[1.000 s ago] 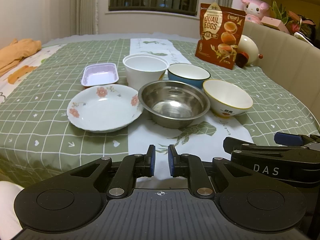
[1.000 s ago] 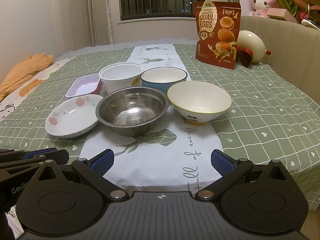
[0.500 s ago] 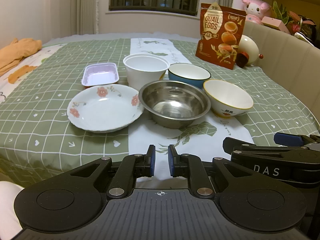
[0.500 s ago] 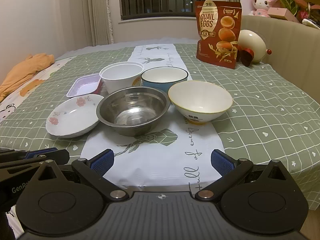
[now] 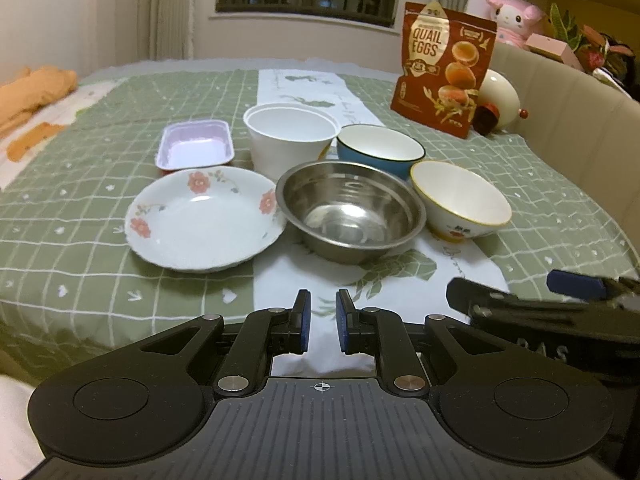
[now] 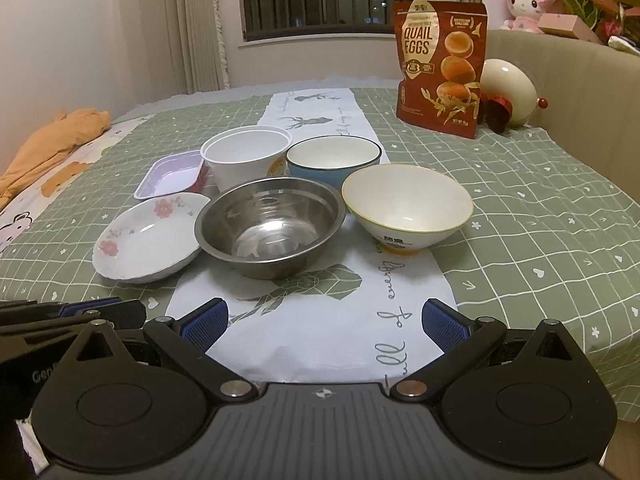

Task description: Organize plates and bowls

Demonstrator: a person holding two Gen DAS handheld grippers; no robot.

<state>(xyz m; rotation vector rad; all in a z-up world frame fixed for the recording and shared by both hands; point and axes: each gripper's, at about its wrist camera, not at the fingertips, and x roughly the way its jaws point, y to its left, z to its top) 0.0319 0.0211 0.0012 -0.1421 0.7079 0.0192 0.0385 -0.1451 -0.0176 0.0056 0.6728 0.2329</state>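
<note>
My left tongs (image 5: 319,322) sit nearly closed and empty, my right tongs (image 6: 324,326) wide and empty. The steel bowl (image 6: 270,226) sits mid-frame on the table (image 6: 540,216) (rims crowded), so I'd approach its near rim squarely.

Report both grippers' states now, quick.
Left gripper: shut, holding nothing.
Right gripper: open wide, holding nothing.
</note>
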